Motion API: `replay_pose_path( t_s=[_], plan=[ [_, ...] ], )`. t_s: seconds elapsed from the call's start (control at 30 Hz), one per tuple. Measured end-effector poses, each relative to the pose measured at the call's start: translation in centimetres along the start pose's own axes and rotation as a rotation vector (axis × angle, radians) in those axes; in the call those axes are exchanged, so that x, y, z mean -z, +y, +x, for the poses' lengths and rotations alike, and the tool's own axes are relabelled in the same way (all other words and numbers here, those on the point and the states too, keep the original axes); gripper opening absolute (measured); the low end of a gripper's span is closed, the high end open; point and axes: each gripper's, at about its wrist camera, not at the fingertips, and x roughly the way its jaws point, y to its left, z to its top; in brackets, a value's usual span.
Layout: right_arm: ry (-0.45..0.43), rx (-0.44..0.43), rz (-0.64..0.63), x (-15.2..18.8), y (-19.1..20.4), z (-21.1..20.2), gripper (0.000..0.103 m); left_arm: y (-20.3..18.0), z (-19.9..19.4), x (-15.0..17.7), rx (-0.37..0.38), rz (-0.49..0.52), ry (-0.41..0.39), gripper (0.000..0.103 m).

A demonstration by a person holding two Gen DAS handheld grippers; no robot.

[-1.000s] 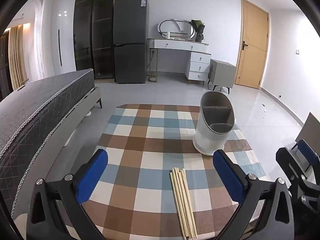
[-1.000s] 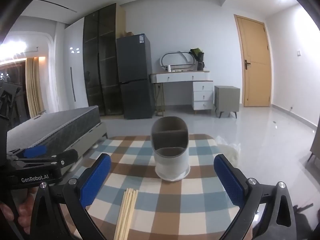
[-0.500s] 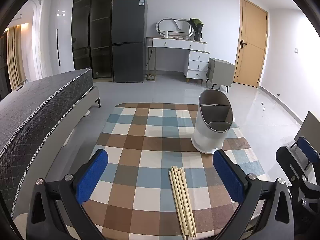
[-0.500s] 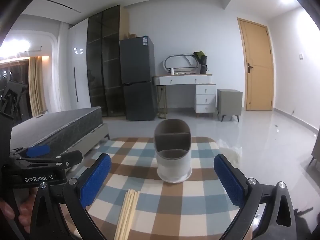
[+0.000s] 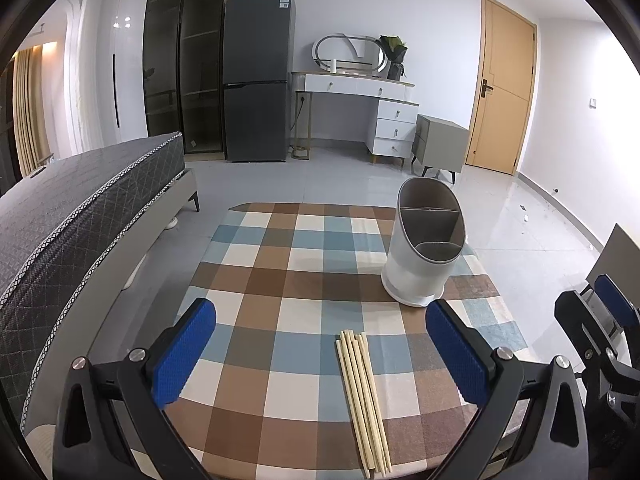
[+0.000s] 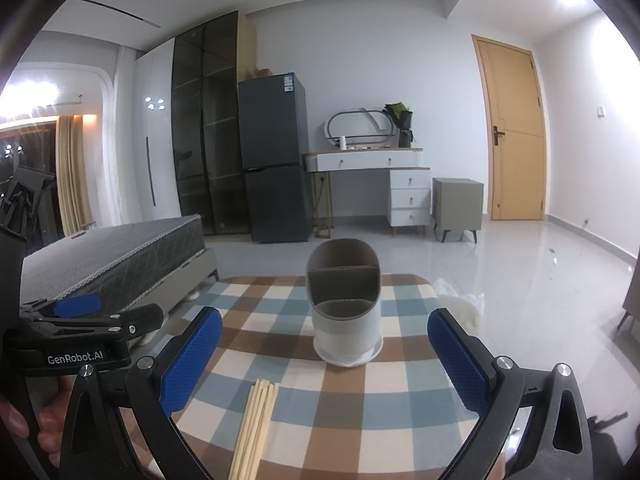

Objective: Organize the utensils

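Several pale wooden chopsticks (image 5: 362,396) lie bundled side by side near the front edge of a checked tablecloth (image 5: 296,276). A white utensil holder (image 5: 426,246) with grey divided compartments stands upright behind them, to the right. My left gripper (image 5: 320,354) hangs open above the near part of the table, the chopsticks between its blue pads. In the right wrist view my right gripper (image 6: 324,356) is open too, facing the holder (image 6: 346,300), with the chopsticks (image 6: 256,424) low and left of centre. The holder's compartments look empty.
A dark grey mattress (image 5: 80,204) runs along the table's left side. Beyond the table lies grey tiled floor (image 5: 320,176), with a fridge (image 5: 256,76), a white dressing table (image 5: 360,108) and a wooden door (image 5: 502,88) at the far wall. A hand (image 6: 44,428) holds the left gripper's handle.
Both views have tilted slightly upward and drawn back a little, so the table sits lower in frame. The chopsticks and holder have not moved, and both grippers stay open.
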Motion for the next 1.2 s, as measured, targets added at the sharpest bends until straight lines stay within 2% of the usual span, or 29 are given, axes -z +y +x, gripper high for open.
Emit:
replay_pose_path(
  t_s=[1.2],
  plan=[
    [0.005, 0.000, 0.000, 0.20, -0.19, 0.10, 0.103, 0.13, 0.15, 0.19, 0.005, 0.002, 0.011, 0.102]
  ],
)
